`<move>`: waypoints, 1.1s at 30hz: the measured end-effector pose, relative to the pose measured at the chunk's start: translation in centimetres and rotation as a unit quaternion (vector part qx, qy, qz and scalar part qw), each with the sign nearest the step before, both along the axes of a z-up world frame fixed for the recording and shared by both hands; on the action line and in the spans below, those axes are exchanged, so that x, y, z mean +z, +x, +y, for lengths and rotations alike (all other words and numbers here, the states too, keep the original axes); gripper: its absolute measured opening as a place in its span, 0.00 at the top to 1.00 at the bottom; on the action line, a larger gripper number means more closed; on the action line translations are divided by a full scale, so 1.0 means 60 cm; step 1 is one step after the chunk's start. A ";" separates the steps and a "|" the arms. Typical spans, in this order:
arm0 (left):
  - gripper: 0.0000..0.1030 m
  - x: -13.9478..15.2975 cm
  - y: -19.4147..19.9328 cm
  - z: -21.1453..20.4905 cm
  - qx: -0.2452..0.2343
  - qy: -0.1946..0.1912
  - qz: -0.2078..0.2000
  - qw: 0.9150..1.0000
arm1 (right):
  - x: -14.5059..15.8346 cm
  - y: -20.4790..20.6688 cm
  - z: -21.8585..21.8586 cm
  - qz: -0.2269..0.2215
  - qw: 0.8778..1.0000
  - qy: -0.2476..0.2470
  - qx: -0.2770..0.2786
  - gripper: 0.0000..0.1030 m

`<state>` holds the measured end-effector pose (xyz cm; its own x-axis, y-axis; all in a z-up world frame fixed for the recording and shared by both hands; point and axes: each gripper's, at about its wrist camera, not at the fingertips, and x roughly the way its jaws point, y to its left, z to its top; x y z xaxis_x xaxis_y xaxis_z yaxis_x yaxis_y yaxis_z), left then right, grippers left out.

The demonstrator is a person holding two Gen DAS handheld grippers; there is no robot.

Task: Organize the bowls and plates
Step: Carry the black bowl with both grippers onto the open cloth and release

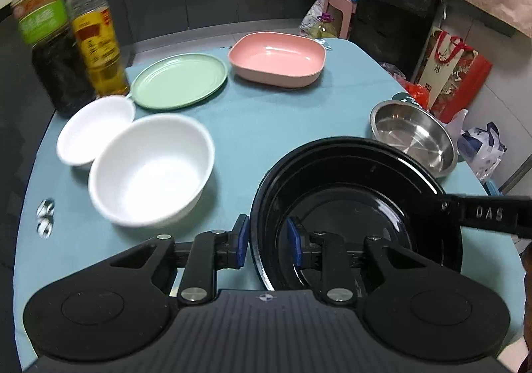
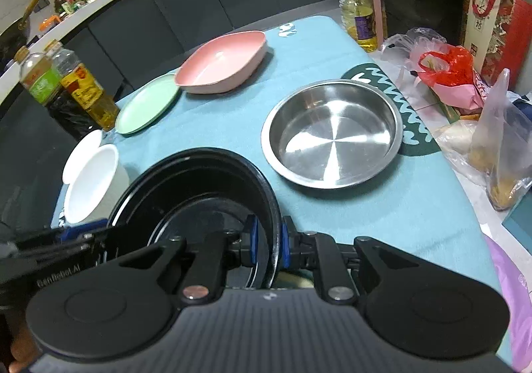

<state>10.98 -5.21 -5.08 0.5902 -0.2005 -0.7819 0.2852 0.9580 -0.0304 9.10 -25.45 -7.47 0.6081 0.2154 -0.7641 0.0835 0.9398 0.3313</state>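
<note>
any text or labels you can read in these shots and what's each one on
"DAS": raised letters on the right gripper's finger.
"Genfiebot AI", roughly, partly blurred: on the left gripper's finger.
Green-label bottle and yellow-label bottle: print too blurred to read.
Red gift bag: characters too small to read.

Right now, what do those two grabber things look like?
Both are matte black. The left gripper and the right gripper each have two fingers with blue pads, silver bolts and round black discs at the sides, over a ribbed dark grey body. One finger shows raised letters "DAS". No cables or sleeves show.
</note>
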 end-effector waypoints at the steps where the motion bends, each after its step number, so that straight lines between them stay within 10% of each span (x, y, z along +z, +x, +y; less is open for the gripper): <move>1: 0.77 0.001 -0.010 0.008 0.004 -0.005 0.000 1.000 | 0.004 -0.005 0.005 -0.003 1.000 -0.001 0.005 0.90; 33: 0.76 -0.003 -0.139 0.123 0.078 -0.017 -0.011 0.997 | 0.003 -0.083 0.122 0.007 0.995 -0.017 0.096 0.86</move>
<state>2.66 2.15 -5.24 0.6333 -0.1303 -0.7629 0.1335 0.9893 -0.0581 4.12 -18.13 -7.29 0.5477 0.3004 -0.7809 -0.0939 0.9495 0.2993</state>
